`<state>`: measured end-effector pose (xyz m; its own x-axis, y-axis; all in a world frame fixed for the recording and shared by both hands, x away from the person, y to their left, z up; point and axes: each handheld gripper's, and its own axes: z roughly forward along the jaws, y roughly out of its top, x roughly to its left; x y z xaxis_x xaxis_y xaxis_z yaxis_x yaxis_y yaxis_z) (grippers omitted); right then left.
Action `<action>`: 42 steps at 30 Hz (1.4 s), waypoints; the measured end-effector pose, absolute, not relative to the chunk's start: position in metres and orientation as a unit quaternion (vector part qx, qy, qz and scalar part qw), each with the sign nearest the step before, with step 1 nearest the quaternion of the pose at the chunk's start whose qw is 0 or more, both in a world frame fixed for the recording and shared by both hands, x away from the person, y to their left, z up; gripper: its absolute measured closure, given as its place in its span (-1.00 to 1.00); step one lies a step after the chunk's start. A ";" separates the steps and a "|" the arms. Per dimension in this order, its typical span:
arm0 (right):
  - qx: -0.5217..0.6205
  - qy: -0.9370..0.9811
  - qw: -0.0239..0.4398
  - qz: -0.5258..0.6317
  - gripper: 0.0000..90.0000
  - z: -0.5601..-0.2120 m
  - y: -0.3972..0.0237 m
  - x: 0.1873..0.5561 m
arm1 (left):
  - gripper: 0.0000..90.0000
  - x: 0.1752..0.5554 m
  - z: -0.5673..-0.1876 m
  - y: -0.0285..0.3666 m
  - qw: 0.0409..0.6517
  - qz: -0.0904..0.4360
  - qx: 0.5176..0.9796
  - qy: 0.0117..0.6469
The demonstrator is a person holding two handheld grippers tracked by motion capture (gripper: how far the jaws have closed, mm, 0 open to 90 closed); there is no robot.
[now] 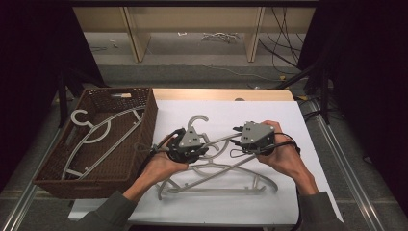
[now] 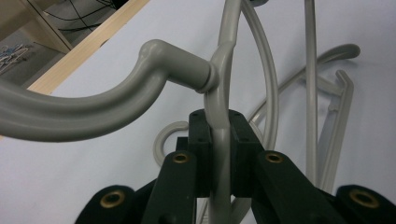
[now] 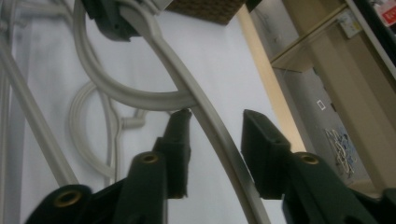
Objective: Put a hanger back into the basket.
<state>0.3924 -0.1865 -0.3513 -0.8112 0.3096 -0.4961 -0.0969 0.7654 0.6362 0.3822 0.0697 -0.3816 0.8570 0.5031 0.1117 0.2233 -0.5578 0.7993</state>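
The left gripper hides where the piled hangers cross.

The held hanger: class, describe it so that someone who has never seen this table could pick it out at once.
Start at the white mat beside the brown basket, where grey hangers lie in a loose pile. The held hanger is the one between the two hands. Unlike its neighbours lying flat, its bar is clamped in the left gripper and passes between the right gripper's open fingers.

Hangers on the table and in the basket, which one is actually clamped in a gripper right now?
The raised hanger between the hands: the left gripper is shut on its bar. The other table hangers lie flat; the basket hanger lies untouched.
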 end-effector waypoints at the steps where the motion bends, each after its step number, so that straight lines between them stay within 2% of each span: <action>1: 0.060 0.890 0.301 0.337 0.23 -0.351 -0.187 0.392 | 0.82 0.382 -0.382 0.070 0.421 0.166 0.867 0.210; 6: 0.123 0.846 0.300 0.424 -0.05 -0.338 -0.190 0.391 | 0.82 0.388 -0.377 0.082 0.430 0.164 0.857 0.232; 10: 0.157 0.826 0.305 0.447 -0.11 -0.336 -0.193 0.391 | 0.82 0.391 -0.373 0.089 0.434 0.168 0.852 0.240; 15: 0.226 0.788 0.281 0.499 -0.28 -0.334 -0.202 0.389 | 0.82 0.393 -0.365 0.102 0.443 0.169 0.840 0.264; 19: 0.255 0.767 0.261 0.529 -0.31 -0.336 -0.208 0.384 | 0.82 0.396 -0.361 0.113 0.457 0.169 0.825 0.285; 25: 0.270 0.756 0.263 0.535 -0.32 -0.343 -0.213 0.370 | 0.82 0.400 -0.359 0.123 0.476 0.162 0.809 0.306; 42: 0.327 0.739 0.246 0.535 -0.38 -0.391 -0.237 0.348 | 0.82 0.384 -0.333 0.157 0.522 0.126 0.774 0.336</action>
